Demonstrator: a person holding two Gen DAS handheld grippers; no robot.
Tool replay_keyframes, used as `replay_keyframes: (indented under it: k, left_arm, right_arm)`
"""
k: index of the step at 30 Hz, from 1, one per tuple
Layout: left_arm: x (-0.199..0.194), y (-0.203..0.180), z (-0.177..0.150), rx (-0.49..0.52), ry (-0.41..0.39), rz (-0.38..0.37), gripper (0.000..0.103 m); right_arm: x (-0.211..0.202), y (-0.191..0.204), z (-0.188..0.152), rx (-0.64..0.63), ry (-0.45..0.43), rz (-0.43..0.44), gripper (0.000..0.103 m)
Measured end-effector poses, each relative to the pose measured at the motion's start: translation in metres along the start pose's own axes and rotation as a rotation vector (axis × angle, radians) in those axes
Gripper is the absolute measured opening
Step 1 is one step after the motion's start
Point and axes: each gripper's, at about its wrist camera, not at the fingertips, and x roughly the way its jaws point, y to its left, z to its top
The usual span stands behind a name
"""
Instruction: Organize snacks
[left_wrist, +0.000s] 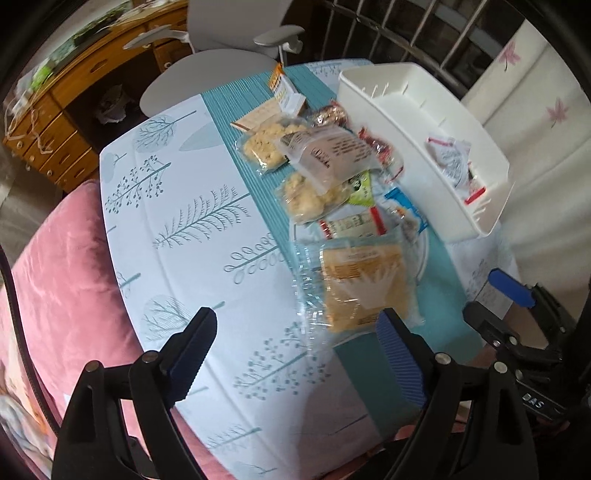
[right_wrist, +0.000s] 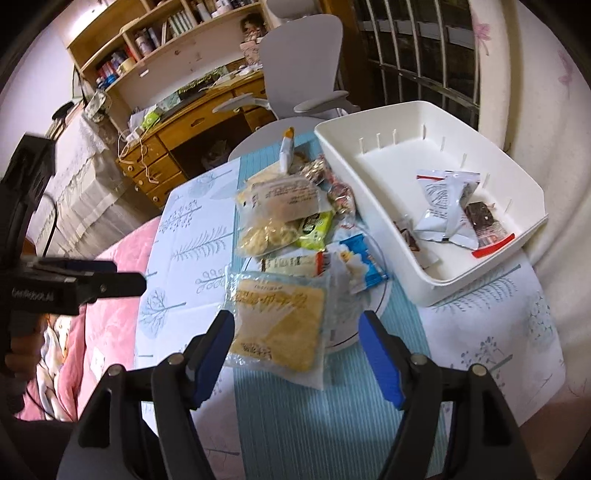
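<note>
1. While nothing is being gripped, the left gripper is being held wide apart above the tree-print tablecloth, empty; its right finger is lying over the near edge of the yellow cracker pack.
2. The snack pile is being seen strung along the teal runner, running from the near plate toward the far table edge.
3. The yellow cracker pack is sitting nearest, partly on the plate, between the spread fingers of the right gripper in the right wrist view; contact is not being shown.
4. The right gripper is being held wide apart too, with nothing inside.
5. Behind that pack, a red-ended bar, a blue packet, a green packet and a clear bag of pale biscuits are lying overlapped.
6. The white bin is standing just right of the pile, on the table, touching the plate's side or near it; which one cannot be told.
7. Inside the bin, a white foil packet and a dark wrapped snack are lying toward its near right end.
</note>
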Motion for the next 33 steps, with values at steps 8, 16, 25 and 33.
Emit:
replay_keyframes:
  k: [8,16,25,33]
  left_arm:
    - [0.030,0.010,0.031,0.050,0.045,-0.013,0.087]
    - [0.051,0.009,0.071,0.107,0.050,0.005,0.087]
    - [0.081,-0.013,0.120,0.267,0.105,0.081,0.091]
    - [0.099,-0.044,0.152,0.429,0.162,0.061,0.097]
  right_arm:
    - [0.013,0.018,0.004,-0.183,0.038,-0.005,0.075]
    - [0.035,0.036,0.017,-0.466,0.036,0.022,0.086]
    - [0.070,0.060,0.012,-0.793,0.106,0.109,0.094]
    - [0.106,0.060,0.004,-0.908,0.223,0.158,0.098]
